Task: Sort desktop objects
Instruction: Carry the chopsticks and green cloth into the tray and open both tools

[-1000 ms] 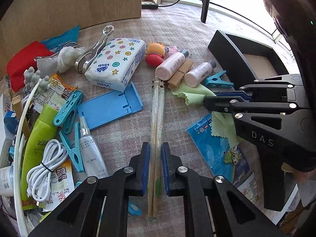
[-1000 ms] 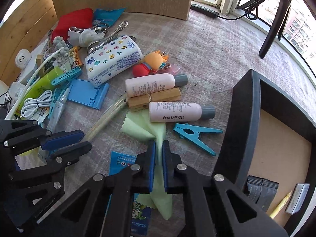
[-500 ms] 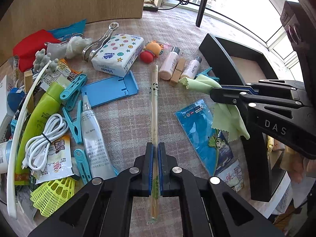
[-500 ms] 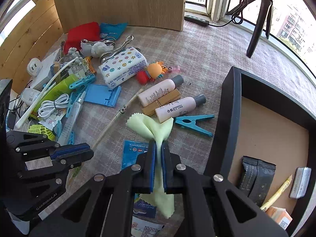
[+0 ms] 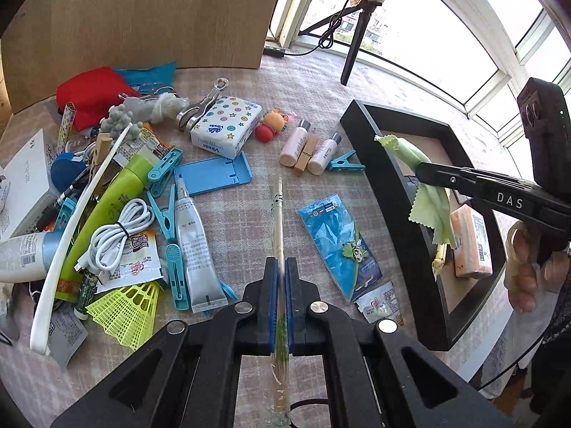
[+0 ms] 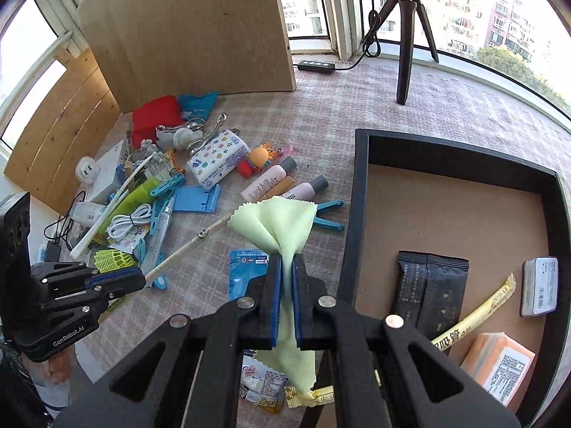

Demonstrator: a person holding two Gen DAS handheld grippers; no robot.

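Observation:
My left gripper is shut on a long pair of wrapped chopsticks, which point away from me above the checked tablecloth. In the right wrist view the left gripper sits low at the left with the chopsticks slanting up from it. My right gripper is shut on a pale green cloth that fans out above the jaws and hangs below them. In the left wrist view, the right gripper holds the green cloth over the near rim of the black box.
Several items clutter the table's left: a tissue pack, a blue phone stand, two small bottles, clothespins, a green tube, a white cable. A blue packet lies mid-table. The black box holds black sachets and an orange pack.
The left jaws closed on the chopsticks and lifted them off the table. The right gripper rose with the green cloth and carried it right, toward the black box.

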